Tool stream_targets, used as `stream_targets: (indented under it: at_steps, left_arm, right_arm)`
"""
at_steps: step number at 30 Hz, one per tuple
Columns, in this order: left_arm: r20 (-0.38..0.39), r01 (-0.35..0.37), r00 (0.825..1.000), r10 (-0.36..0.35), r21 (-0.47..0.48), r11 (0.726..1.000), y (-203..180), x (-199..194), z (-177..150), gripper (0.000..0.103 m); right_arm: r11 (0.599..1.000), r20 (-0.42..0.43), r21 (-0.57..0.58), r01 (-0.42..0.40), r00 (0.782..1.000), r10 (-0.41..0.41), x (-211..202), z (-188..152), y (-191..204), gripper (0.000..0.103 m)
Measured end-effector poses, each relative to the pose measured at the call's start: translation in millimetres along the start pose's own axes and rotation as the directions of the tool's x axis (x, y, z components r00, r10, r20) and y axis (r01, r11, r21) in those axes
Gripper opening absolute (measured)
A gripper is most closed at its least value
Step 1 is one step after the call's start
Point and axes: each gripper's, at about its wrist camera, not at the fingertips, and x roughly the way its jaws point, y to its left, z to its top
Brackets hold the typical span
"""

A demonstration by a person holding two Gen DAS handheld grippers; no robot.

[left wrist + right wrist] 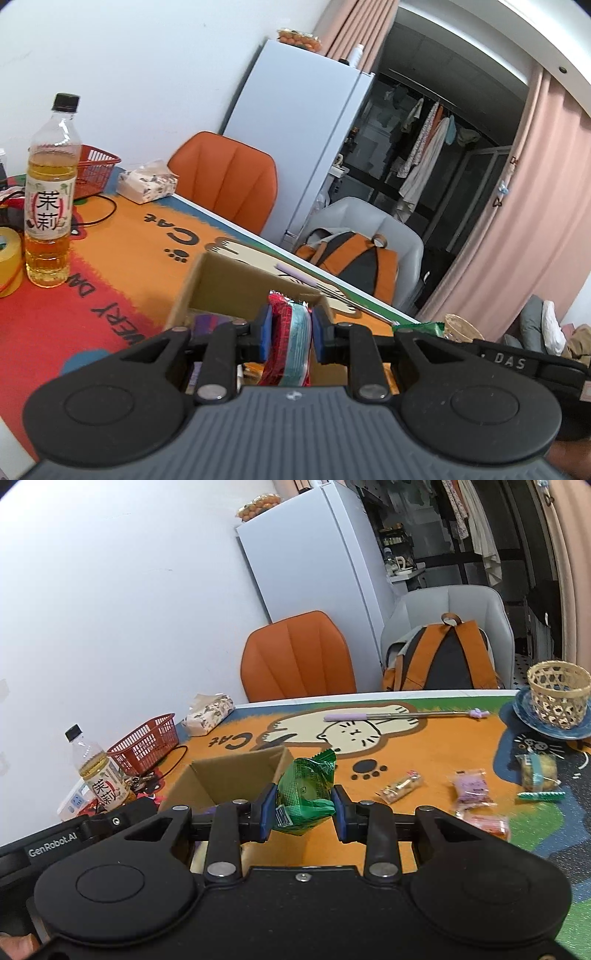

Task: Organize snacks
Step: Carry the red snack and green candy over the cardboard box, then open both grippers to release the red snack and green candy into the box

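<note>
At the left of my left view a tea bottle (pixel 50 192) stands upright on the table (pixel 122 258), with a roll of yellow tape (pixel 9 260) just beside it at the frame edge. Behind it I see a red basket (pixel 96 170) and a tissue pack (pixel 147 181). An orange chair (pixel 225 177) sits at the far table edge in the centre, a white fridge (pixel 295 140) behind it. In my right view, a backpack (pixel 443 657) rests on a grey chair (pixel 450 605) at upper right, and a woven basket (pixel 559 690) stands on a blue plate (pixel 524 716).
</note>
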Motion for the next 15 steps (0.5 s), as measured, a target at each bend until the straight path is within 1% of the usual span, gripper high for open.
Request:
stream_targets:
  at_steps: [6, 12, 15]
  left_arm:
    - [-0.011, -0.014, 1.0, 0.014, -0.018, 1.0, 16, 11, 4, 0.022]
    - [-0.023, 0.001, 1.0, -0.002, -0.047, 0.999, 25, 22, 6, 0.022]
    - [-0.03, -0.015, 0.999, 0.014, -0.056, 0.998, 28, 24, 6, 0.024]
  right_arm:
    - [1.0, -0.001, -0.024, -0.015, 1.0, 0.015, 11, 4, 20, 0.032]
    - [0.999, -0.014, -0.036, -0.03, 0.999, 0.03, 25, 6, 32, 0.032]
    - [0.999, -0.02, -0.038, -0.039, 0.999, 0.038, 31, 7, 37, 0.032]
